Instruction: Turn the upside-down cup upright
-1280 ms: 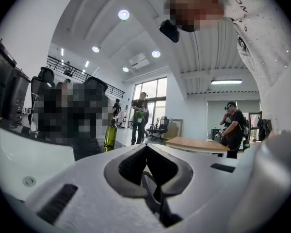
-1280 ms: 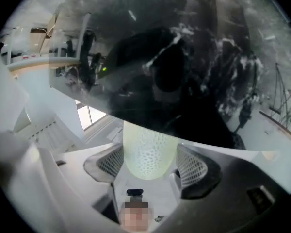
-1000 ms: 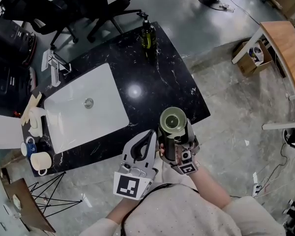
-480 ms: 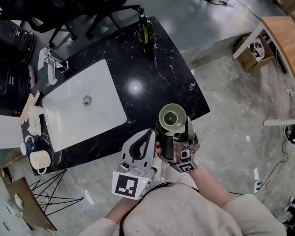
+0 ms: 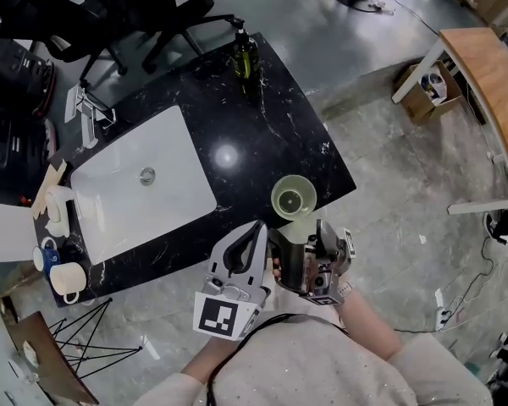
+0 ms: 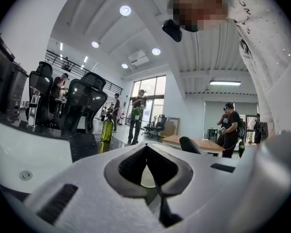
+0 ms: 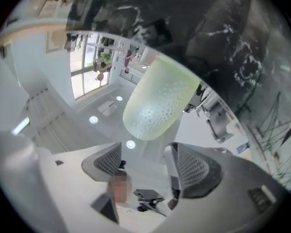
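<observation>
Jaws on the right gripper (image 5: 305, 242) are standing wide apart, having just been opening, with nothing between them, while the pale green cup (image 5: 292, 200) is sitting mouth-up on the black tabletop (image 5: 262, 134) just beyond their tips, and the left gripper (image 5: 256, 231) is hovering closed alongside.

A: Left tool (image 6: 146, 147)?
B: Held level, close in front of the chest, jaws together with tips touching, marker cube (image 5: 220, 320) facing up.
A: And the right tool (image 7: 143, 152)?
B: Just beside the left, tilted upward and away from the body. Jaws spread wide, just been opening, pads (image 7: 191, 166) well apart and pressing on nothing.
A: Arms?
B: Both forearms (image 5: 368, 315) bent in from the lower edge of the head view, in pale speckled sleeves (image 5: 305, 362), wrists near each other.
</observation>
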The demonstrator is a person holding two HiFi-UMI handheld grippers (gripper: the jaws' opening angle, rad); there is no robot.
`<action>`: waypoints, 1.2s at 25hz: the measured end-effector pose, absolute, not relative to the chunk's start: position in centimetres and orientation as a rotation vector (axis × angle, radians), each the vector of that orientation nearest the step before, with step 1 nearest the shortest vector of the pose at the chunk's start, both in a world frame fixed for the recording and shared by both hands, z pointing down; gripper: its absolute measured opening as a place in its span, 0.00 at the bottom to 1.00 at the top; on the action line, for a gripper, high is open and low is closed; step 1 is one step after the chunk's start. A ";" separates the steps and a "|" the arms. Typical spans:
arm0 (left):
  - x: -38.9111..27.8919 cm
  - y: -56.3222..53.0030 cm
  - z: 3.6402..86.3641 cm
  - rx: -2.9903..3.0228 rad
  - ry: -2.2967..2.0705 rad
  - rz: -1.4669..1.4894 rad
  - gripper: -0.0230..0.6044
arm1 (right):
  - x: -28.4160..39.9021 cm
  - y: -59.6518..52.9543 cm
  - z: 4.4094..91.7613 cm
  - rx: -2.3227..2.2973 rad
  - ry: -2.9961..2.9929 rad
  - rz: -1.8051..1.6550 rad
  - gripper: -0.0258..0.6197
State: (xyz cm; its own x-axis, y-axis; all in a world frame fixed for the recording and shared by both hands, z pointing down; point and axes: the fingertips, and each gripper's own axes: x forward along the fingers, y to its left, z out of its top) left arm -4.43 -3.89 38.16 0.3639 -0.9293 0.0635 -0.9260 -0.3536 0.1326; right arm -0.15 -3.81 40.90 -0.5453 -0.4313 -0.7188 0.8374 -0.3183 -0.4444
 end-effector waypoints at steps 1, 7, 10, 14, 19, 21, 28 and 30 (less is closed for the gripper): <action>-4.4 -3.9 38.1 2.476 -1.687 -0.039 0.05 | -0.2 -3.3 40.3 0.590 1.137 -1.943 0.59; -3.8 -3.1 38.3 2.509 -1.635 -0.058 0.05 | 0.2 -1.3 39.3 0.348 1.596 -1.877 0.56; -3.4 -2.5 38.6 2.526 -1.608 -0.062 0.05 | 0.1 -0.7 40.0 0.137 1.818 -1.843 0.31; -3.1 -1.8 39.2 2.541 -1.585 -0.050 0.05 | 0.5 -0.3 40.9 -0.197 2.131 -1.716 0.09; -2.9 -1.1 40.3 2.514 -1.560 -0.030 0.05 | 1.3 -0.7 40.8 -0.734 2.493 -1.360 0.05; -2.4 -1.1 40.5 2.520 -1.535 -0.024 0.05 | 1.5 -0.8 40.6 -0.933 2.632 -1.135 0.05; -0.5 -0.9 40.3 2.587 -1.449 -0.022 0.05 | 2.3 -0.8 39.3 -1.336 2.856 -0.511 0.05; -0.3 -0.9 40.1 2.601 -1.440 -0.023 0.05 | 2.7 -0.8 39.0 -1.374 2.858 -0.460 0.05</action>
State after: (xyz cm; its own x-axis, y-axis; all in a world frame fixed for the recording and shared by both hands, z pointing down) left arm -0.27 -0.89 40.08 0.5341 -0.8427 0.0679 -0.8401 -0.5201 0.1538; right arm 2.72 -0.82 38.97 -0.6304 -0.7553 0.1791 -0.7733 0.5911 -0.2291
